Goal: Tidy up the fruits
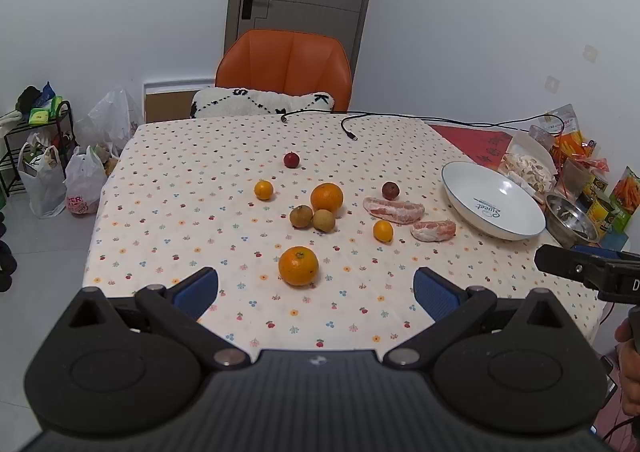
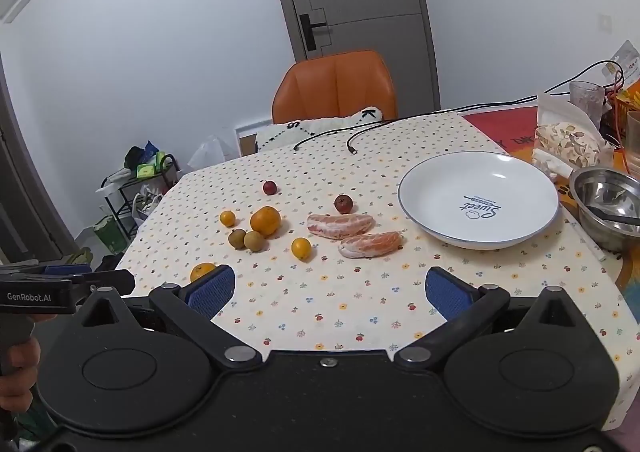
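Fruit lies scattered on the dotted tablecloth (image 1: 180,180). Closest to my open left gripper (image 1: 316,292) is a large orange (image 1: 298,265). Behind it are another orange (image 1: 327,197), two brown longans (image 1: 312,217), two small kumquats (image 1: 263,189) (image 1: 383,231), two dark red fruits (image 1: 291,159) (image 1: 390,190) and two peeled pomelo segments (image 1: 393,210) (image 1: 433,230). An empty white plate (image 2: 478,198) sits at the right. My right gripper (image 2: 330,290) is open over bare cloth, short of the nearer pomelo segment (image 2: 370,244); the near orange (image 2: 202,271) peeks past its left finger.
A steel bowl (image 2: 610,204), snack bags (image 2: 568,142) and cups crowd the table's right edge. Two black cables (image 1: 384,118) lie at the far side. An orange chair (image 1: 284,68) with a cushion stands behind. Bags and a rack (image 1: 36,140) are on the floor, left.
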`<state>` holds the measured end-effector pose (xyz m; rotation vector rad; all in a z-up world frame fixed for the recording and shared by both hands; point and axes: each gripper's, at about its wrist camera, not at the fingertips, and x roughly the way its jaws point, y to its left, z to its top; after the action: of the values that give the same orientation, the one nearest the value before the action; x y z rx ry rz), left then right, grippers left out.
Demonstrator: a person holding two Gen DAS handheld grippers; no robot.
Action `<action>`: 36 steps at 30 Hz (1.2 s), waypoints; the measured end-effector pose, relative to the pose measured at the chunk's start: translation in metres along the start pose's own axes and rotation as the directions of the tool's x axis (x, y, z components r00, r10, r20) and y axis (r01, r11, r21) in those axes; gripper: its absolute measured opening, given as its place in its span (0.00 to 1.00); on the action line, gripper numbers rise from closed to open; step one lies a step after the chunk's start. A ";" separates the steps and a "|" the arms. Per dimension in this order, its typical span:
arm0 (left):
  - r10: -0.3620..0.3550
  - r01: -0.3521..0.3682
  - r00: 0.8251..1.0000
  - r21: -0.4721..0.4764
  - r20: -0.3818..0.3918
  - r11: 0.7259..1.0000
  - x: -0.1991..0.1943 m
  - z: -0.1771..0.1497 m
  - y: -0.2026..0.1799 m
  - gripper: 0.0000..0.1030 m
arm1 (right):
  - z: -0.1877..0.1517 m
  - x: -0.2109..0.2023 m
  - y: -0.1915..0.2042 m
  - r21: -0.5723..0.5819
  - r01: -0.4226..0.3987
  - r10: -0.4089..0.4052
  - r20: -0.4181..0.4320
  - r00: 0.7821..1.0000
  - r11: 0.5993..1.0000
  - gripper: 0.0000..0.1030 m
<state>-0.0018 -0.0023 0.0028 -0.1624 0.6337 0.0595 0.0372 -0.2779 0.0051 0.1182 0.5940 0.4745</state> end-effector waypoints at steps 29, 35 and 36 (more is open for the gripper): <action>-0.005 0.005 1.000 -0.005 0.014 1.000 -0.003 0.001 -0.001 1.00 | 0.002 -0.004 0.002 -0.014 0.005 -0.005 0.010 1.000 1.000 1.00; -0.009 0.010 1.000 -0.003 0.014 1.000 -0.004 0.000 -0.002 1.00 | 0.002 -0.004 0.002 -0.016 0.004 -0.004 0.013 1.000 1.000 1.00; -0.010 0.010 1.000 -0.003 0.015 1.000 -0.004 0.001 -0.003 1.00 | 0.002 -0.004 0.002 -0.016 0.005 -0.005 0.013 1.000 1.000 1.00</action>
<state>-0.0042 -0.0047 0.0059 -0.1683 0.6183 0.0524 0.0346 -0.2775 0.0094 0.1048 0.5774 0.4735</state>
